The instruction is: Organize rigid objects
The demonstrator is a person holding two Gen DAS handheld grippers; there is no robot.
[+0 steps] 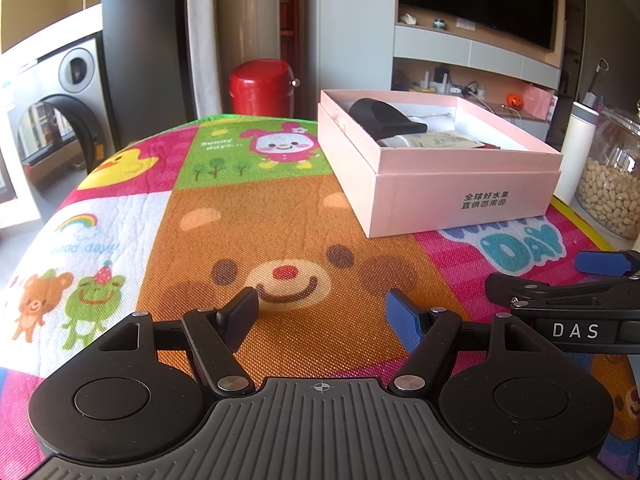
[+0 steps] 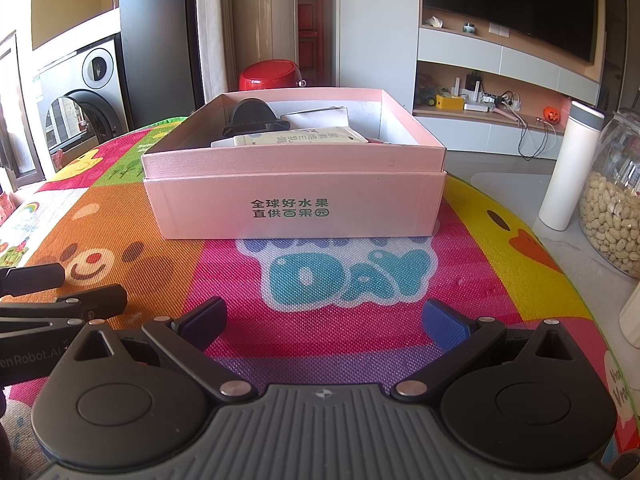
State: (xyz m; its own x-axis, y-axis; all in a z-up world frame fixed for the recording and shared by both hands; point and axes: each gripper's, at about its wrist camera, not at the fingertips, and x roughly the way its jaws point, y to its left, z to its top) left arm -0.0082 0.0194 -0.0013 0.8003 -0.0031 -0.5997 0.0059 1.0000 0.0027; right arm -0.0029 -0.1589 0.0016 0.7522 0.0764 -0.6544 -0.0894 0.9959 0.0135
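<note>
A pink cardboard box with green lettering stands on the colourful cartoon mat. Inside it lie a black rounded object, a pale tube and a white flat item. My left gripper is open over the bear face on the mat, nothing between its fingers. My right gripper is open in front of the box, over the "DAY" print, also empty. In the left wrist view the right gripper's fingers show at the right edge.
A glass jar of peanuts and a white cylinder bottle stand right of the mat. A red bin sits behind the table. A washing machine is at the left, a TV shelf at the back right.
</note>
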